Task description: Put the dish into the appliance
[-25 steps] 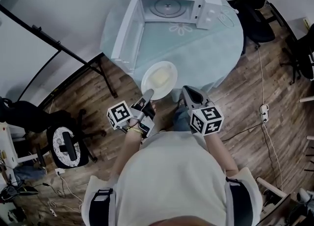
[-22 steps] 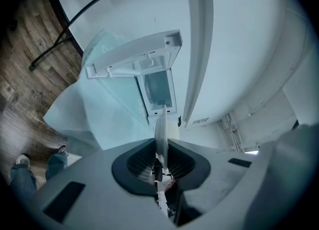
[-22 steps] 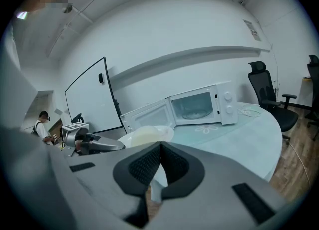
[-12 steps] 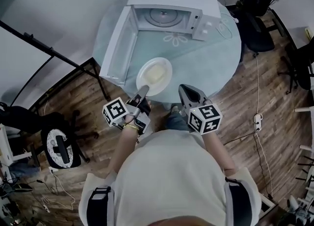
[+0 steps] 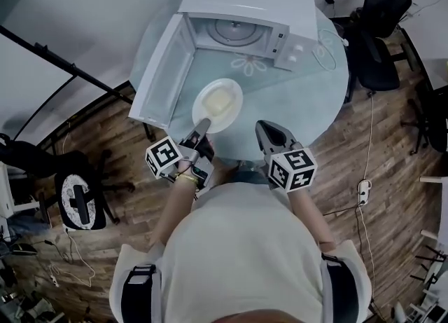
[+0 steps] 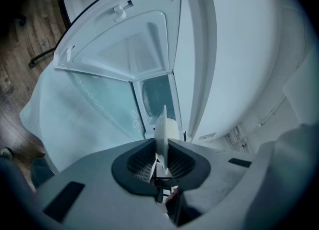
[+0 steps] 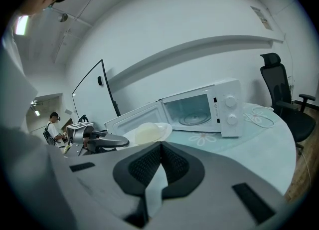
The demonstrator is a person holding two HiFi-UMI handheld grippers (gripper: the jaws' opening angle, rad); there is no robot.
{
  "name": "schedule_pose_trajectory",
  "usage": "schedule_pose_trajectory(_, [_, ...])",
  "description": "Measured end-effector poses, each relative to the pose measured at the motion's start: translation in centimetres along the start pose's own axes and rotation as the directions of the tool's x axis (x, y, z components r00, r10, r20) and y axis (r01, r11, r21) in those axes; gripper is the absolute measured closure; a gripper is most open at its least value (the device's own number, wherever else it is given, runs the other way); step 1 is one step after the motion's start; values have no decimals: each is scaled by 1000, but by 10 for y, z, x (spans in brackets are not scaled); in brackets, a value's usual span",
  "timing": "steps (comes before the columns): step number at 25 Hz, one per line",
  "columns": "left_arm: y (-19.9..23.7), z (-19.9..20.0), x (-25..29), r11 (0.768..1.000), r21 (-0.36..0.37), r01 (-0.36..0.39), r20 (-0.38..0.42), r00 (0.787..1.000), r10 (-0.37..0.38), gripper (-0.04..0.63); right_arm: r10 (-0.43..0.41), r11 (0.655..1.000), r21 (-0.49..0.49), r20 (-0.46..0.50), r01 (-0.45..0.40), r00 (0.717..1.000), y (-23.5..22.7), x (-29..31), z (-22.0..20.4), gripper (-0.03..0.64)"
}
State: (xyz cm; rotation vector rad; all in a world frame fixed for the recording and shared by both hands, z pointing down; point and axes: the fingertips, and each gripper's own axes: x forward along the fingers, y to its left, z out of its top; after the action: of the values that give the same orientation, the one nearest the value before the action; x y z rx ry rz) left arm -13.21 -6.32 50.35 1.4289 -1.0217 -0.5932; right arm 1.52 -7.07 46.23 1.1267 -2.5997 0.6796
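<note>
Mid-carry, the left gripper [image 5: 201, 127] pinched the rim of the dish [image 5: 218, 103] over the near edge of the table [image 5: 301, 97], the right gripper [image 5: 264, 128] seemingly closed and empty; next, the dish needed sliding level into the open microwave [image 5: 238, 31].

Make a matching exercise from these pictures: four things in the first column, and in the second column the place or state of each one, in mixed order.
Things
1. microwave door
2. plate
3. right tool
4. office chair

Places or states
A. shut, with nothing between its jaws
B. on the wooden floor beside the round table
C. swung wide open
D. gripped by its rim in the left tool

Pairs: 1-C, 2-D, 3-A, 4-B
</note>
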Motion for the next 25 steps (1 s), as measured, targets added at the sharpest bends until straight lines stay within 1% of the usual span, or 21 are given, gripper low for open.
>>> schedule_pose_trajectory(2, [-3,0,14,1000,-9,17,23,1000,-17,552,16,1000,-7,-5,-16,1000,-12,3,4,611])
schedule_pose_trajectory(8, [2,1,44,999,-40,-34,91,995,37,552,60,998,-29,-12,-61,998,-42,11,18,611])
schedule_pose_trajectory(14, [2,11,79,998,-61,-34,166,985,43,552,86,996,-34,-22,-86,996,-69,18,20,611])
schedule_pose_trajectory(18, [2,21,98,996,-85,-38,203,978,55,552,101,994,-29,-26,-102,995,-74,21,21,611])
schedule_pose_trajectory(20, [2,28,109,995,-85,-43,219,974,61,552,109,993,-33,-29,-110,994,-74,23,20,611])
schedule_pose_trajectory(22, [2,36,121,995,-85,-45,231,971,63,552,115,992,-40,-31,-116,993,-74,23,21,611])
schedule_pose_trajectory(25, [3,48,139,994,-107,-35,242,969,61,552,116,992,-39,-24,-117,993,-71,22,22,611])
